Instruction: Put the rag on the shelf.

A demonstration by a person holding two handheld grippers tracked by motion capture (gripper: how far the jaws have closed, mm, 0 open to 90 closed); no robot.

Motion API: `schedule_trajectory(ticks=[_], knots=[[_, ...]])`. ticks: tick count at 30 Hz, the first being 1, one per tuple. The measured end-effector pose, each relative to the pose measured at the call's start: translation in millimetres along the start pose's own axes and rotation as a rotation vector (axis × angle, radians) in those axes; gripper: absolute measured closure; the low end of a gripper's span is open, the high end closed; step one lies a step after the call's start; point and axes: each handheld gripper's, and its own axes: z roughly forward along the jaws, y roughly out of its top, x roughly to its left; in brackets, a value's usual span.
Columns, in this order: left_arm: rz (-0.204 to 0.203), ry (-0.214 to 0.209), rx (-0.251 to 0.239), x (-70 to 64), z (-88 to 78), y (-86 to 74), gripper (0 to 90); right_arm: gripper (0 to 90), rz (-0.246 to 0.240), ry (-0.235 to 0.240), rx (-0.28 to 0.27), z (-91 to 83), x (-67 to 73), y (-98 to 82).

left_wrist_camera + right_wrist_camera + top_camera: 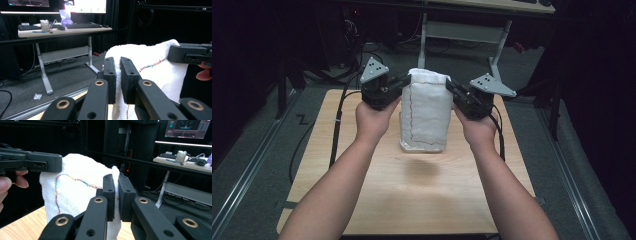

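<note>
Both grippers' fingers [404, 80] pinching towel [426, 112] corners

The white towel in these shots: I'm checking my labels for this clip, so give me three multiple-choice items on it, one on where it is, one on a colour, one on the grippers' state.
1. Where is the white towel?
A. flat on the floor
B. hanging above the wooden table, held at its top corners
C. on the far desk

2. What colour is the stitched line on the towel?
A. plain black
B. plain gold
C. many colours

3. How do the left gripper and right gripper stand?
A. both shut on the towel
B. both wide open
C. left open, right shut

Answers:
1 B, its shadow lies on the table below it.
2 C, the right gripper view shows red, green and blue thread.
3 A, cloth is pinched between each pair of jaws.
</note>
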Motion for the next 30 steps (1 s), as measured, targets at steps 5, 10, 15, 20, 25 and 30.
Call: schedule_trajectory(ticks=[5,10,15,20,25,30], knots=[[-0.01,0.012,0.005,8.7,10.8,3.5,83.6,85.8,0.02,0.0,0.018,12.3,-6.9,2.3],[-0.027,0.018,0.018,18.6,26.0,3.1,83.6,85.8,0.04,-0.01,0.049,30.4,-17.7,2.3],[-0.066,0.027,0.022,30.5,41.4,-2.1,83.6,85.7,0.088,-0.006,0.076,50.7,-32.2,-3.7],[-0.087,0.056,0.062,43.6,55.7,-12.7,83.6,85.7,0.077,-0.015,0.104,68.0,-35.5,-7.2],[-0.11,0.071,0.09,53.3,68.0,-22.3,83.5,85.6,0.072,-0.035,0.137,82.4,-38.9,-13.5],[-0.124,0.07,0.153,62.8,80.9,-35.6,83.2,85.5,0.044,-0.048,0.2,96.6,-41.8,-26.1]])
